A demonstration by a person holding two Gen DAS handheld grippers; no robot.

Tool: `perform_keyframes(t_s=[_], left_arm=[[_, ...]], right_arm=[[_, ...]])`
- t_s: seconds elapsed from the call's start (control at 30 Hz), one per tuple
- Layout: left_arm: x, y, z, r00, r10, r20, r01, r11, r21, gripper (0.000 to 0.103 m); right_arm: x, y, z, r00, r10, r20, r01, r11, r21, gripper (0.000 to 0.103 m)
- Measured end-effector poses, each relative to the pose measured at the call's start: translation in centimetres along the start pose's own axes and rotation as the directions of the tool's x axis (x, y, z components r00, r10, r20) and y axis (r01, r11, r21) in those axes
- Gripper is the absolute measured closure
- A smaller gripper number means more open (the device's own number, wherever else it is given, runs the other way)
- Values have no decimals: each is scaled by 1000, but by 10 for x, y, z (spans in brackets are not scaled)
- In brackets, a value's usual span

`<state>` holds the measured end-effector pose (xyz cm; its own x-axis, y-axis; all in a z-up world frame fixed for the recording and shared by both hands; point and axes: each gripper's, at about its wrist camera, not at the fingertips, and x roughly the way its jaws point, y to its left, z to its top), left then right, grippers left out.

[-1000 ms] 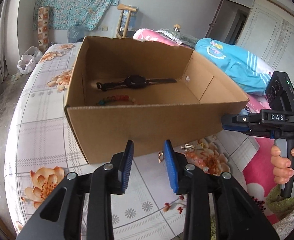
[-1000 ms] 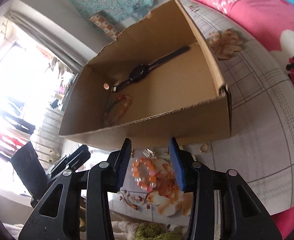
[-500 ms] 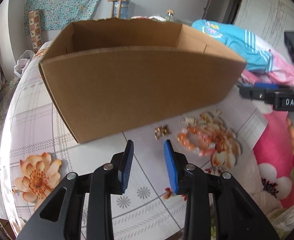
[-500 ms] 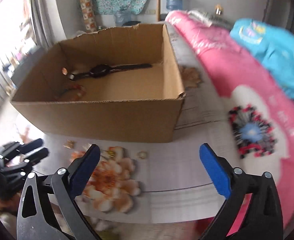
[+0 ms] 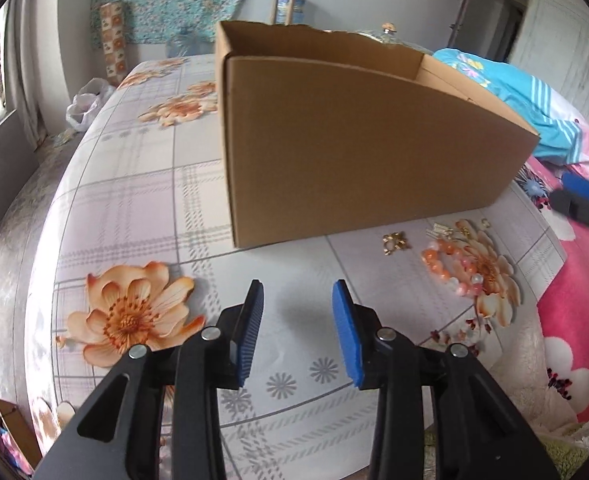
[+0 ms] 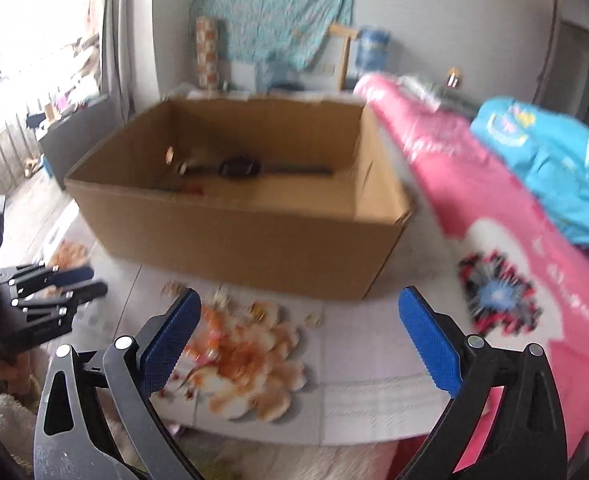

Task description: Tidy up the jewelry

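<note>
Swung leftward since a moment ago, left gripper [image 5: 297, 330] empty, parted slightly. Right gripper [image 6: 299, 346] spread wide, empty. Orange beaded bracelet [image 5: 450, 267] at two o'clock, beside cardboard box [image 5: 358, 148] holding wristwatch [image 6: 240, 168].

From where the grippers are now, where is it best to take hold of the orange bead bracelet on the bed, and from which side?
Probably from above: the orange bead bracelet lies flat as a loop on the bedsheet, just in front of the cardboard box. Close the fingers across one strand of beads. The right gripper, wide open, looks nearer than the left gripper.
</note>
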<state>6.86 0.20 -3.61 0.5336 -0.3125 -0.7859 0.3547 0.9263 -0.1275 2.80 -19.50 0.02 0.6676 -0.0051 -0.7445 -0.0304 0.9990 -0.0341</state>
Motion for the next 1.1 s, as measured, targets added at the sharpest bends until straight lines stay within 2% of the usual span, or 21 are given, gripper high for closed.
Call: perform_keyframes(t_s=[0.1, 0.17, 0.33, 0.4, 0.43, 0.6, 0.67, 0.9, 1.1], left_arm=[[2, -1, -6, 999, 45, 0, -45, 999, 23, 68], [2, -4, -9, 998, 68, 11, -69, 997, 47, 66], [6, -8, -9, 997, 71, 17, -72, 996, 57, 60], [7, -9, -9, 997, 74, 19, -75, 995, 63, 60], [7, -9, -9, 997, 73, 21, -74, 995, 63, 60], [4, -7, -9, 998, 63, 23, -64, 996, 59, 59], [3, -7, -9, 999, 45, 26, -46, 998, 51, 59], [-13, -6, -9, 994, -83, 70, 80, 996, 48, 59], [-14, -12, -9, 992, -109, 71, 105, 992, 64, 59]], right_arm=[[15, 2, -7, 995, 79, -53, -75, 995, 67, 22], [28, 3, -8, 987, 115, -112, -105, 990, 93, 40], [47, 13, -9, 965, 186, -187, -167, 980, 111, 66], [54, 18, -8, 956, 210, -205, -191, 976, 106, 70], [59, 20, -8, 953, 210, -219, -193, 976, 100, 75], [73, 28, -9, 939, 214, -269, -200, 977, 77, 86], [77, 32, -9, 933, 212, -291, -201, 977, 68, 95], [78, 42, -13, 918, 239, -317, -235, 971, 51, 96], [75, 65, -17, 894, 308, -326, -311, 949, 43, 96]])
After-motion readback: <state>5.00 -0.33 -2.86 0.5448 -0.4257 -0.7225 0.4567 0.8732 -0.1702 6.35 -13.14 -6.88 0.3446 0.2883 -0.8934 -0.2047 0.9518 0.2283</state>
